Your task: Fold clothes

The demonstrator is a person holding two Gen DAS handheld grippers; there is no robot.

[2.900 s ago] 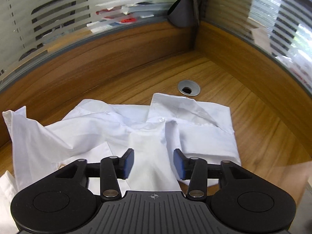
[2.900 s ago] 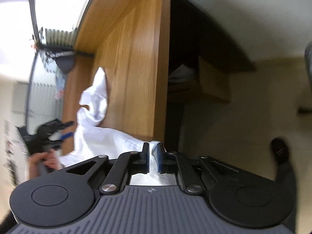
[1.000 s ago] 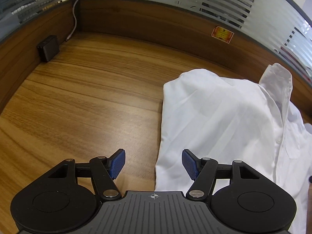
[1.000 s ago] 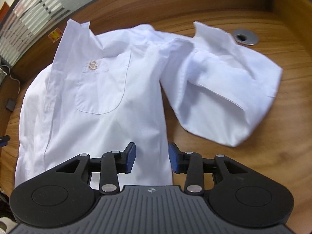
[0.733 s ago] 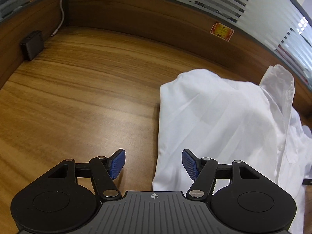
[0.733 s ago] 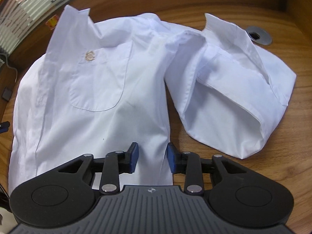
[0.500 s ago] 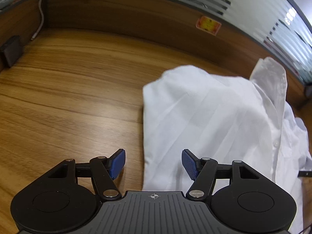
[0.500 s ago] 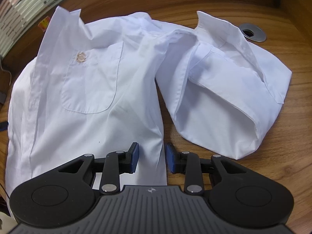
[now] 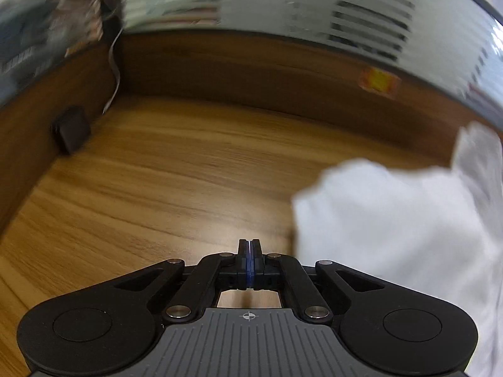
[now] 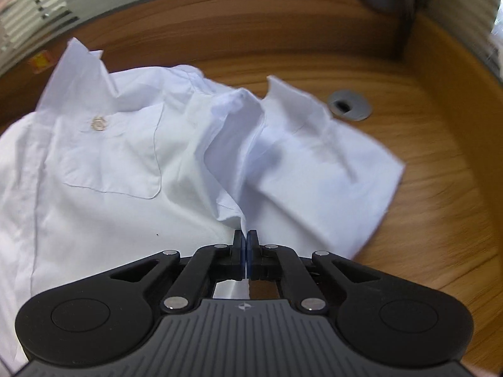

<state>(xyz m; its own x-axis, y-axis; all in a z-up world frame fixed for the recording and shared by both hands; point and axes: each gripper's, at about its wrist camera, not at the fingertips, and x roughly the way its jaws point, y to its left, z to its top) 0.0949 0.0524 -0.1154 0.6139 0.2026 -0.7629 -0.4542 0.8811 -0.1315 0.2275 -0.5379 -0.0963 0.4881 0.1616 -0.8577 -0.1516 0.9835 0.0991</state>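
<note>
A: On the wooden counter (image 10: 440, 207), what do you see from the right wrist?

B: A white shirt (image 10: 125, 169) spread over the wood, chest pocket (image 10: 116, 154) facing up with a small pale emblem (image 10: 99, 123) at its top edge. The collar (image 10: 78, 72) stands up at the far left. A folded sleeve part lies to the right, reaching close to a round grey cable grommet (image 10: 349, 105) set in the wood.

A: And the right claw (image 10: 244, 242)?

B: Clenched on a fold of the shirt. The fabric rises in a ridge from the middle of the shirt and runs straight into the pinched tips.

A: The left claw (image 9: 249, 248)?

B: Its blue pads are pressed together with nothing between them. It hangs over bare wood, and the shirt's edge (image 9: 393, 220) lies just to its right, not touching the tips as far as I can tell. That view is blurred.

A: Anything else around?

B: A small black box (image 9: 70, 127) sits in the far left corner against the wooden back panel, with a pale cable (image 9: 114, 66) hanging above it. An orange sticker (image 9: 378, 80) is on the panel, too smeared to read. Striped frosted glass (image 9: 314, 9) runs above the panel.
</note>
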